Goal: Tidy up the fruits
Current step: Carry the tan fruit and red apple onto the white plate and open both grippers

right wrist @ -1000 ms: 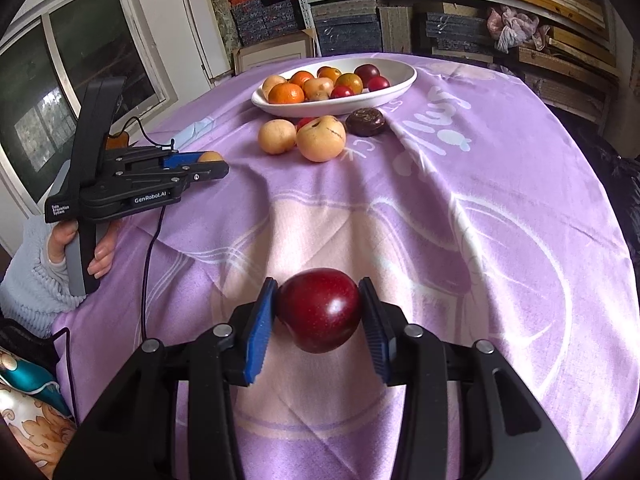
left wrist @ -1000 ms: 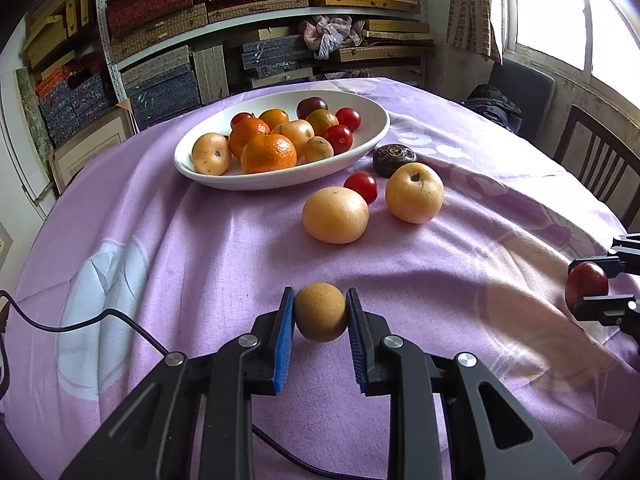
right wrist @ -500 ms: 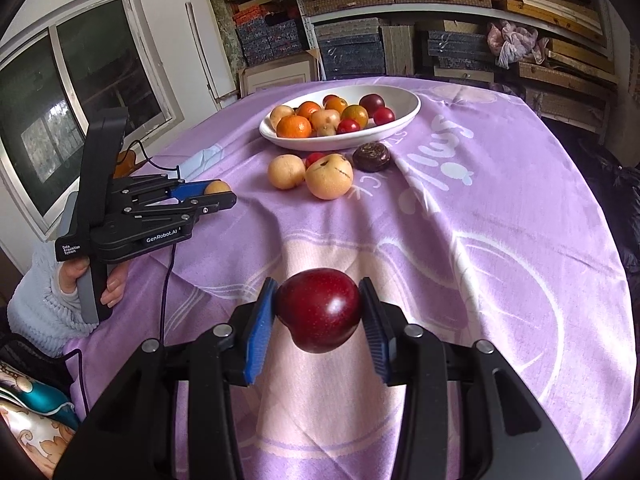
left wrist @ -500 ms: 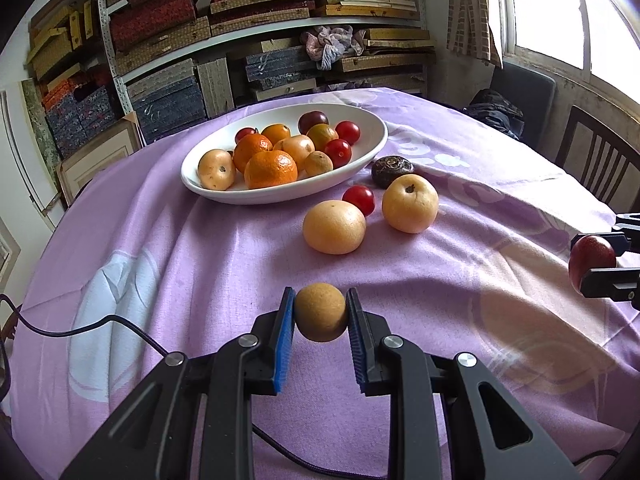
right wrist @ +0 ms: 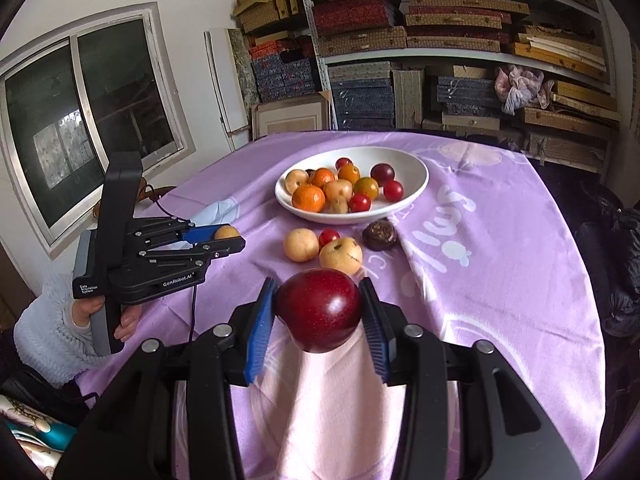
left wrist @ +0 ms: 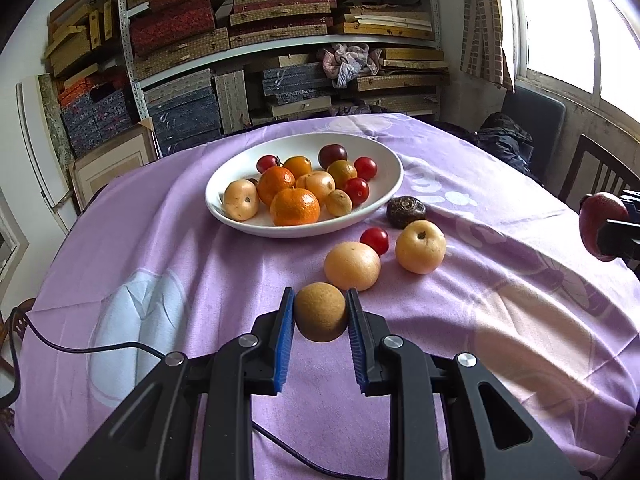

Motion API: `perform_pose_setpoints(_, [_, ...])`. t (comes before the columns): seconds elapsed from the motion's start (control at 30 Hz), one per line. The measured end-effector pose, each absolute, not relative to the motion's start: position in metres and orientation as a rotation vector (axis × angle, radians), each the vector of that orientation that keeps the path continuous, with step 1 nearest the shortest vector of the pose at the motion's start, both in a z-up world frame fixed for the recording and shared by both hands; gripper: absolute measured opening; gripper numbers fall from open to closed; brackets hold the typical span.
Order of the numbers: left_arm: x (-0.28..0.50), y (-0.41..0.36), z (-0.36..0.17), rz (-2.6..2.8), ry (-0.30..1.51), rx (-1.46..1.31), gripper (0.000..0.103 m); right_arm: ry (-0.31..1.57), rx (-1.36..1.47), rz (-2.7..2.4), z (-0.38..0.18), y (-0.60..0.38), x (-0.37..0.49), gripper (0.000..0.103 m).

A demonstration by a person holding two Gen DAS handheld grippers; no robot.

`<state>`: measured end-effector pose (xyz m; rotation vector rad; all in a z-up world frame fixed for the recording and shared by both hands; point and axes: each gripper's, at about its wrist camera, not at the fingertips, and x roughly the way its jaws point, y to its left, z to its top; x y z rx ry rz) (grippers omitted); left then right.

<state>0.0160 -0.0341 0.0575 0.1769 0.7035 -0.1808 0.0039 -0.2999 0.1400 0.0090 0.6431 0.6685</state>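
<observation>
Above the purple tablecloth [left wrist: 168,248], both grippers carry one fruit each, clear of the cloth, and both face the white bowl [left wrist: 384,156] at the far side. I judge that each fruit is held up so that it can pass over the loose fruits lying in front of the bowl. The left gripper [left wrist: 320,316] is closed on a small brown fruit [left wrist: 320,311], with the blue pads pressing its two sides. The right gripper [right wrist: 320,312] is closed on a dark red plum [right wrist: 319,309] in the same way, at its widest part. The bowl has already many fruits inside, mostly oranges, small red ones and pale yellow ones. Just before it on the cloth lie two pale round fruits [left wrist: 352,266], one small red fruit [left wrist: 374,240] and a dark wrinkled fruit [left wrist: 406,211], close together; these are probably the next to collect. The brown fruit is almost a ball, so I cannot give it a long axis or a direction. The plum is a little taller than wide in the right wrist view, and its narrower end points down, so the long axis stands about upright, across the line of the pads.
</observation>
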Motion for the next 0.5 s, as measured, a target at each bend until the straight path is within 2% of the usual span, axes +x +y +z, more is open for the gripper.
perform_pose_setpoints(0.27, [0.034, -0.011, 0.104, -0.133, 0.672, 0.13, 0.025, 0.567, 0.026, 0.682, 0.183, -0.301, 0.02, 0.041])
perform_pose_setpoints(0.5, [0.073, -0.004, 0.15, -0.104, 0.627, 0.116, 0.025, 0.537, 0.041, 0.685, 0.219, -0.288, 0.071, 0.041])
